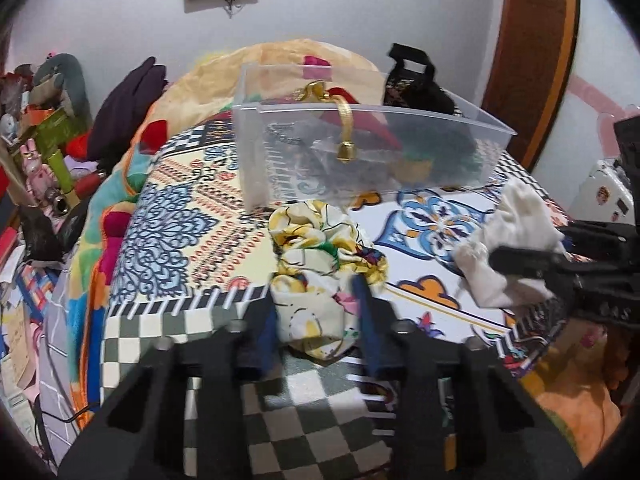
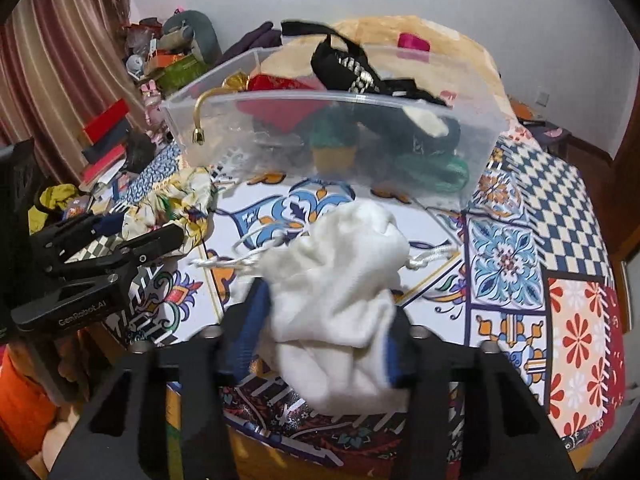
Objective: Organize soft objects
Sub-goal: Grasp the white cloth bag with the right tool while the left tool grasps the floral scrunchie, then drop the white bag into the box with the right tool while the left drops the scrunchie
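Note:
My left gripper (image 1: 316,312) is shut on a floral yellow-and-white cloth (image 1: 320,256), bunched between its blue pads on the patterned bedspread. My right gripper (image 2: 326,320) is shut on a white drawstring pouch (image 2: 336,280); the pouch also shows in the left wrist view (image 1: 508,240), and the floral cloth in the right wrist view (image 2: 176,208). A clear plastic bin (image 1: 360,152) stands just beyond both; it also shows in the right wrist view (image 2: 332,136). It holds a black bag, red cloth, a gold strap and green items.
The patterned bedspread (image 2: 520,248) covers the bed. Clutter, toys and boxes (image 1: 44,152) pile at the left edge. A wooden door (image 1: 532,40) stands at back right. An orange pillow (image 1: 304,56) lies behind the bin.

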`<state>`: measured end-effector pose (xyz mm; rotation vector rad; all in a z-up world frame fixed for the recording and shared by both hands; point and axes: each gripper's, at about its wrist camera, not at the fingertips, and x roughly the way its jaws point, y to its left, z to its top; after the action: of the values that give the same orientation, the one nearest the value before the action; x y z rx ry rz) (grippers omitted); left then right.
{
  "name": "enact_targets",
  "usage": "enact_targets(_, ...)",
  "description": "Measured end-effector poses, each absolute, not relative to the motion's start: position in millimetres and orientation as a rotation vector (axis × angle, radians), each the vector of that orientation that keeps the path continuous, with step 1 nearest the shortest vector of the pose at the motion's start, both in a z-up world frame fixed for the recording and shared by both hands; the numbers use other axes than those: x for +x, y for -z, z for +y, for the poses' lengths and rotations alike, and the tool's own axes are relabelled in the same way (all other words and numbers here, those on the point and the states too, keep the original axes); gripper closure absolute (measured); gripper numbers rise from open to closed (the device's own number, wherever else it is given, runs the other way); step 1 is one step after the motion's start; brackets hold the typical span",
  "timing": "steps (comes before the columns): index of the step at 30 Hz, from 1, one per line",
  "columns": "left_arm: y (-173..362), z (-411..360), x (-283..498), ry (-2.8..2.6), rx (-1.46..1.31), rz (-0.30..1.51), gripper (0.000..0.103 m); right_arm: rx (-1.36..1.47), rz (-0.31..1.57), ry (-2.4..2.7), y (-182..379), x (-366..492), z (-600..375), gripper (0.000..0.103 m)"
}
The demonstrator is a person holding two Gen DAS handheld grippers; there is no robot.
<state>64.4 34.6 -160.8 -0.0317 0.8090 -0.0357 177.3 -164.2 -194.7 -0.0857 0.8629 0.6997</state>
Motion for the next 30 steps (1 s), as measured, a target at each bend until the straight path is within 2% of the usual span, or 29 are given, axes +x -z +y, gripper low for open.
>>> enact_targets(3, 157.8, 30.2, 61.1, 0.049, -0.023, 0.796, 0.08, -0.07, 0.835, -0.7, 190.0, 176.1, -169.5, 0.084)
enact_targets(7, 146.3, 25.4, 53.5, 0.058, -0.014, 0.758, 0.082, -0.06, 0.787, -0.7, 183.3, 174.3, -176.2, 0.087)
enact_targets(22, 80.2, 20.4, 46.6, 0.068, -0.008, 0.594, 0.082, -0.014, 0.576, -0.68, 120.4, 170.8, -187.8, 0.087)
enact_targets(30, 57.5, 26.2, 72.8, 0.067, -0.036, 0.546, 0.082, 0.009, 0.487, -0.646, 89.8, 186.7, -187.7, 0.087)
